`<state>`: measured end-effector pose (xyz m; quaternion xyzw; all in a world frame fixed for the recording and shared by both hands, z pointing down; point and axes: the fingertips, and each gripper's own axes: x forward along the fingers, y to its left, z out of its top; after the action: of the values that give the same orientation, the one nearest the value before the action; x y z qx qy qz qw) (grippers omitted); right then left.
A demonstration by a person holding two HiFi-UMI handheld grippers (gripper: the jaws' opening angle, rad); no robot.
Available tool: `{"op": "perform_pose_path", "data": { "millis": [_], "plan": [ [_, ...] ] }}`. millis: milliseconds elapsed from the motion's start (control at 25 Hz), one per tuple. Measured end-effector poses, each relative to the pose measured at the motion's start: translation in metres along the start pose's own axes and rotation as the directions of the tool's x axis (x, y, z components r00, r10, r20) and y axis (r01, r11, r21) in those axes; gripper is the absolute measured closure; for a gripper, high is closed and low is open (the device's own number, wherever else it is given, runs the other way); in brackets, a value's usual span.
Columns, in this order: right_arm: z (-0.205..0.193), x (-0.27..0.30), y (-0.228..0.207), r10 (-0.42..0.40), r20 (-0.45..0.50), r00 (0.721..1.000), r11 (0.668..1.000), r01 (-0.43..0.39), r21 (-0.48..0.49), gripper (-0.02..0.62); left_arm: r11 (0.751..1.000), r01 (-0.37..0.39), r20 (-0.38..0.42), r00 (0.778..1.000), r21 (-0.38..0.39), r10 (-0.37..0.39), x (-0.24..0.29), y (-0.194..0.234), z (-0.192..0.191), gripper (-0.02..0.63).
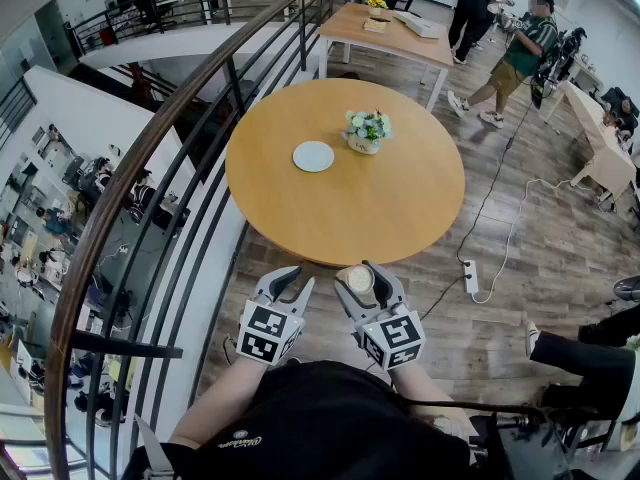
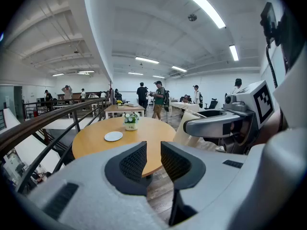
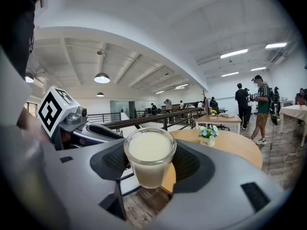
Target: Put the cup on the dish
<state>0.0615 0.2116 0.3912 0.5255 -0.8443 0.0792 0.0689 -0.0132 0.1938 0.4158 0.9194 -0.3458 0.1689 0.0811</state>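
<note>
A small glass cup (image 1: 359,279) of creamy white liquid sits upright between the jaws of my right gripper (image 1: 364,277), whose pads press on its sides; it fills the centre of the right gripper view as the cup (image 3: 149,158). The gripper hovers over the wooden floor just short of the near edge of the round wooden table (image 1: 340,213). A white dish (image 1: 313,156) lies bare on the table's far half and shows small as the dish (image 2: 113,136). My left gripper (image 1: 295,280) hangs beside the right one, jaws drawn to a thin slit, nothing between them.
A small pot of flowers (image 1: 367,130) stands just right of the dish. A curved metal railing (image 1: 150,158) runs along the table's left. A power strip (image 1: 470,275) and cable lie on the floor to the right. People (image 1: 515,58) stand by a far table.
</note>
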Motion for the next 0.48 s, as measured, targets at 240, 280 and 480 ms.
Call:
{"op": "perform_pose_path", "data": {
  "millis": [240, 280, 480],
  "plan": [
    [-0.0008, 0.0033, 0.0028, 0.006, 0.005, 1.000, 1.000, -0.006, 0.001, 0.334, 1.000, -0.002, -0.002, 1.000, -0.001, 0.002, 0.0001, 0.0043, -0.0031, 0.514],
    [-0.0007, 0.0038, 0.0026, 0.010, 0.012, 1.000, 1.000, -0.010, 0.010, 0.334, 1.000, -0.001, -0.002, 1.000, -0.004, 0.001, 0.0006, 0.0048, -0.0034, 0.514],
    [-0.0084, 0.0058, -0.0009, 0.009, 0.012, 1.000, 1.000, -0.009, 0.027, 0.334, 1.000, 0.001, -0.003, 1.000, -0.009, -0.001, 0.0054, 0.0057, -0.0114, 0.514]
  ]
}}
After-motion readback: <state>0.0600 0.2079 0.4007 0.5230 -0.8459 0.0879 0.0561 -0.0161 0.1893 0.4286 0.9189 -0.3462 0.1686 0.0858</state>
